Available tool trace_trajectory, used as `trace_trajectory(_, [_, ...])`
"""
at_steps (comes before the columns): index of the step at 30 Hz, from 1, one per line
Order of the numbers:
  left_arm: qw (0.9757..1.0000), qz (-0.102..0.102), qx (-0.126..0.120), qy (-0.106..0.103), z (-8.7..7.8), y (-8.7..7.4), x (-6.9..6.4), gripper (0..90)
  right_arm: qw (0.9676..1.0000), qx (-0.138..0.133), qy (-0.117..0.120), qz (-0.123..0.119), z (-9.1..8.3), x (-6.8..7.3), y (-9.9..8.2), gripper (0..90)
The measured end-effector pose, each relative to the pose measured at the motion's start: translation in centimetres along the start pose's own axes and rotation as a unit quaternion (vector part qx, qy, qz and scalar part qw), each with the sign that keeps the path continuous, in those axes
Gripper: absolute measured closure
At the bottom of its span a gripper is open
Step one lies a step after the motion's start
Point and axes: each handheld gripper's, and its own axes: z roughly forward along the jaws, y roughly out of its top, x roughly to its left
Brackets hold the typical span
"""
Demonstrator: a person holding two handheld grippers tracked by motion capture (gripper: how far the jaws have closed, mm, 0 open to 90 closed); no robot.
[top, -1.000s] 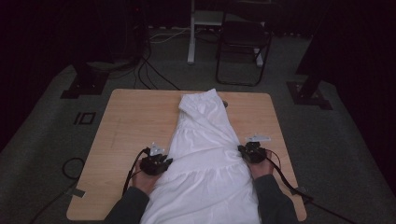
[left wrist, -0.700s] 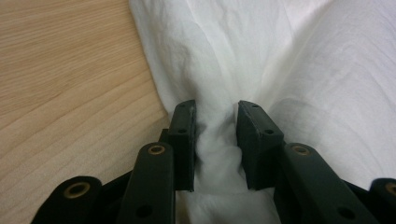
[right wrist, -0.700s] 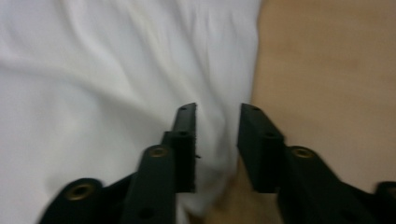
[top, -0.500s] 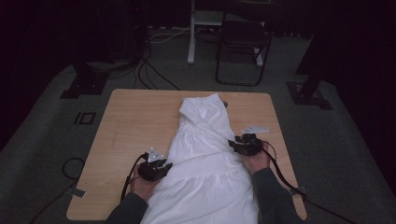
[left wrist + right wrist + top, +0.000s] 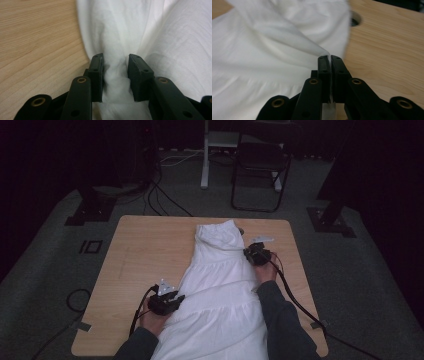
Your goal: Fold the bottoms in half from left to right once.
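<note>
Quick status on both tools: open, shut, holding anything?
Left tool: closed on a bunched fold of the white garment.
Right tool: shut, pinching the garment's edge.

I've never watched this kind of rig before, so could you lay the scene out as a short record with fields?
Surface: light wooden table
Item: white cotton garment, spread lengthwise along the table
Left gripper: a bunched fold of the garment between its jaws
Right gripper: shut on a thin edge of the garment, near a round hole in the tabletop
Background: dark folding chair on grey floor
</note>
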Motion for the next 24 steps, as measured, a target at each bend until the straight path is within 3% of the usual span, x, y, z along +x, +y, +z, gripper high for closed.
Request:
trace_trajectory(4, [0.9999,0.008,0.007,0.001,-0.1,0.1,-0.3,65.9,0.9990,0.024,0.008,0.038,1.6,-1.4,-0.4,86.5])
trace_trajectory(6, [0.9998,0.007,0.015,-0.010,-0.1,0.4,0.0,64.2,0.9983,0.040,0.020,0.037,2.4,-1.3,-1.1,86.1])
trace_trajectory(8, [0.9997,0.008,0.021,-0.004,-0.2,1.0,0.4,58.0,0.9981,0.041,0.026,0.037,2.9,-1.2,-1.8,85.6])
trace_trajectory(10, [0.9999,0.010,0.004,0.004,-0.8,2.1,0.8,57.1,0.9972,0.039,0.032,0.055,2.9,-1.4,-2.0,85.6])
trace_trajectory(13, [0.9990,0.031,-0.022,0.024,-1.3,4.8,1.2,53.6,0.9976,0.037,0.029,0.051,2.9,-1.3,-2.0,85.5])
trace_trajectory(16, [0.9979,0.051,-0.023,0.033,0.3,7.6,1.6,52.4,0.9979,0.034,0.027,0.049,3.0,-1.3,-2.0,85.4])
trace_trajectory(19, [0.9971,0.067,-0.005,0.035,3.1,9.4,1.5,52.4,0.9981,0.031,0.024,0.048,2.9,-1.2,-2.1,85.5])
trace_trajectory(20, [0.9952,0.086,0.012,0.047,4.4,9.6,1.4,52.1,0.9981,0.029,0.024,0.048,2.9,-1.2,-2.2,85.5])
trace_trajectory(21, [0.9942,0.091,0.022,0.052,5.2,9.5,1.3,51.4,0.9982,0.027,0.023,0.049,2.9,-1.2,-2.2,85.6])
trace_trajectory(24, [0.9943,0.077,0.053,0.052,7.3,8.5,1.7,51.4,0.9982,0.027,0.021,0.049,2.9,-1.0,-2.3,85.7])
